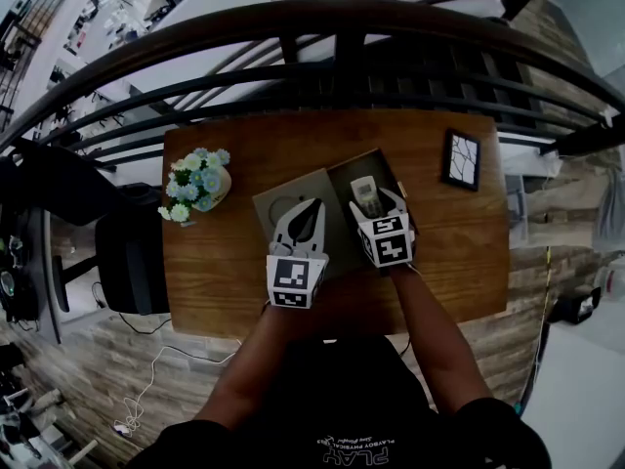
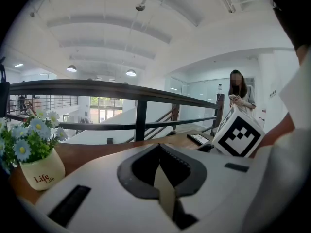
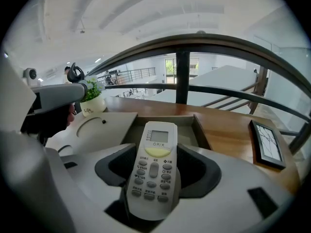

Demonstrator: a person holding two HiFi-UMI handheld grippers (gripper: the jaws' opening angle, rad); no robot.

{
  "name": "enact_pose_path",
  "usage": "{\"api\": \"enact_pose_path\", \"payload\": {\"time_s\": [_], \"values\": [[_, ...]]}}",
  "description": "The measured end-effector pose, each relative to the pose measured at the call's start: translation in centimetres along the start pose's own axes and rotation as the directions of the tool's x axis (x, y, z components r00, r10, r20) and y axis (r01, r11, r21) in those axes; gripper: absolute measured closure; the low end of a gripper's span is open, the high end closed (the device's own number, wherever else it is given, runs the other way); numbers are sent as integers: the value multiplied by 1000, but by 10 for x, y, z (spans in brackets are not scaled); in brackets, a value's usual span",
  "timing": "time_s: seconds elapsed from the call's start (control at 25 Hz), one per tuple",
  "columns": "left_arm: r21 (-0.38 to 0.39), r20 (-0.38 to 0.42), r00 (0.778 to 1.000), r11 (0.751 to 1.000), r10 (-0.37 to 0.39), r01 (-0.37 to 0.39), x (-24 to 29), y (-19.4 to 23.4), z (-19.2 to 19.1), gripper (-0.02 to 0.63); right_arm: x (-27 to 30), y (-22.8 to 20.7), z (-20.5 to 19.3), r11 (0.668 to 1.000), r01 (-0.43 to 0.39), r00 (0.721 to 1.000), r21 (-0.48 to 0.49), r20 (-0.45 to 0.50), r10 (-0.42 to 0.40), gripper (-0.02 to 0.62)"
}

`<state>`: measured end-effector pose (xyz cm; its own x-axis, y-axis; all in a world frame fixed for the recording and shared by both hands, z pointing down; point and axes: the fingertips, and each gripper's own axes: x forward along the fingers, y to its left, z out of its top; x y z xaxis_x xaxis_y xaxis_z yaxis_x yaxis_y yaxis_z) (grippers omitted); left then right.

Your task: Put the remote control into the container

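A brown wooden desk [image 1: 234, 262] stands against a dark metal railing [image 1: 293, 27], and past the rail the bright white hall drops to a lower floor. The open container [image 1: 339, 191], a squarish box with thin grey-tan walls, sits mid-desk. Its flat lid [image 1: 266, 208], marked with a round outline, lies just left of the container. Further left of the container stands a cream pot of blue and white flowers [image 1: 198, 184]. Well to the right of the container lies a small black-framed picture [image 1: 461, 159].

The remote control [image 3: 156, 144] is a long, rounded slab of off-white plastic with a small grey screen, a pale yellow button below it and rows of grey keys. It hangs over the container's opening, screen end forward. The right tongs [image 3: 155, 171] are clenched on its lower half. Whether it touches the container's floor, I cannot tell.

The left tongs [image 2: 160, 171], over the lid, are pinched together on a thin tan card strip [image 2: 166, 198], seen edge-on.
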<state>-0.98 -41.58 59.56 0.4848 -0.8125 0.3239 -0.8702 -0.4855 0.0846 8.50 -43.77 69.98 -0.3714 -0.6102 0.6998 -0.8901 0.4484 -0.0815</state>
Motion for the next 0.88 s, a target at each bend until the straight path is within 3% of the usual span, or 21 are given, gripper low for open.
{"api": "enact_pose_path", "payload": {"time_s": [0.52, 0.88], "values": [[-4, -8, 1000, 1000, 16, -16, -7, 4, -2, 600, 20, 2, -21, 1000, -17, 991, -12, -129, 15, 327], [-12, 9, 1000, 1000, 17, -17, -13, 1, 5, 600, 25, 2, -28, 999, -47, 986, -19, -162, 43, 327]]}}
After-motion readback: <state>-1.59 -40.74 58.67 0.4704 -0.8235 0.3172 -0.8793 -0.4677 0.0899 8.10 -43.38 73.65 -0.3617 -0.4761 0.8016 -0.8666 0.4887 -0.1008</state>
